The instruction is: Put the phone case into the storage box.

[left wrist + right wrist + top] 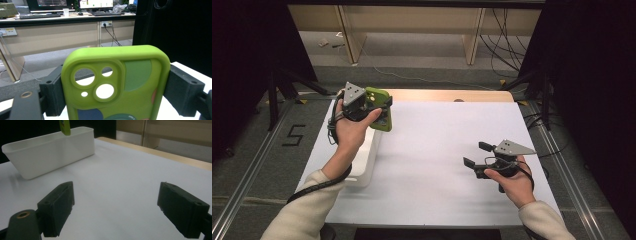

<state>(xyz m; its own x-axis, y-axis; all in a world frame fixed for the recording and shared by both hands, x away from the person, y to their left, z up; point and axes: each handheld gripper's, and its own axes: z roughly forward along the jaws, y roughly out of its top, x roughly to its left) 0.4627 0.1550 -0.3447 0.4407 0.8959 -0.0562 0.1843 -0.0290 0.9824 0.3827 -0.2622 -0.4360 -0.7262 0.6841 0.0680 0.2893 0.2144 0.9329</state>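
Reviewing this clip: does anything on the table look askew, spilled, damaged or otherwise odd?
Nothing stands out. The left gripper is shut on a lime-green soft phone case, held upright above the white oblong plastic bin; the case looks intact. The right gripper is open over the white-covered table. No spill or damage shows.

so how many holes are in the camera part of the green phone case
4, seen in the left gripper view on the phone case: a large one upper left, smaller upper right, large lower right, tiny lower left. Its lower part is cropped.
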